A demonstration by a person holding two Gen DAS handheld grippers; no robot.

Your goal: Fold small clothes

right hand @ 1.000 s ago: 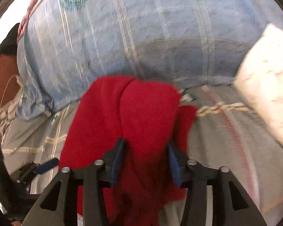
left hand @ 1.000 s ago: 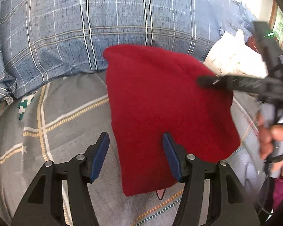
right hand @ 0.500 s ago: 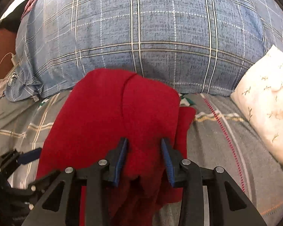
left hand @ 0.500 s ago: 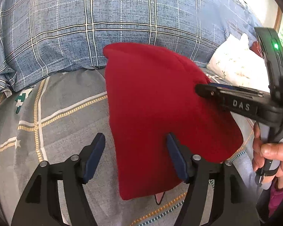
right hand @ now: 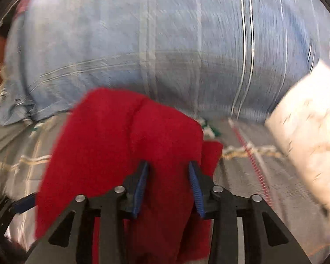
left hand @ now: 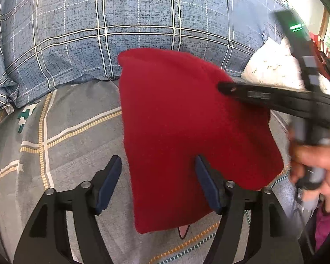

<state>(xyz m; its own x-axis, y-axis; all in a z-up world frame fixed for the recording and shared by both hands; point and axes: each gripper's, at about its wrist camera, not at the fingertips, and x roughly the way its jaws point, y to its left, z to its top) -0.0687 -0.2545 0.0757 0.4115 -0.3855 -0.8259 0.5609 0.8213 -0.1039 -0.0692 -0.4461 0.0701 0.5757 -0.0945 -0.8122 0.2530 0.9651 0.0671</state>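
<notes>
- Since 0.5 s ago: right hand-held gripper (right hand: 168, 188) swinging (view now blurred), jaws wider, fabric loose between them — released.
- Left hand-held gripper (left hand: 158, 182) released, straddling garment's left edge.
- Red garment (left hand: 187, 136) on bed (left hand: 66, 154), centre to 3 o'clock, folded over; squaring-up likely remains.

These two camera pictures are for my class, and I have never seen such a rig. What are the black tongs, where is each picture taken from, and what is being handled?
No robot here: a person holds a two-finger gripper in each hand, with a fisheye camera on each looking along its fingers.

The left wrist view shows the left gripper, jaws wide open, over a red garment. At its right edge you see the person's hand holding the other tool.

The right wrist view, blurred by motion, shows the right gripper with red cloth between its jaws; how firmly it grips, I cannot tell.

The garment lies on a grey patterned bedsheet, before a blue plaid pillow and a white pillow.
</notes>
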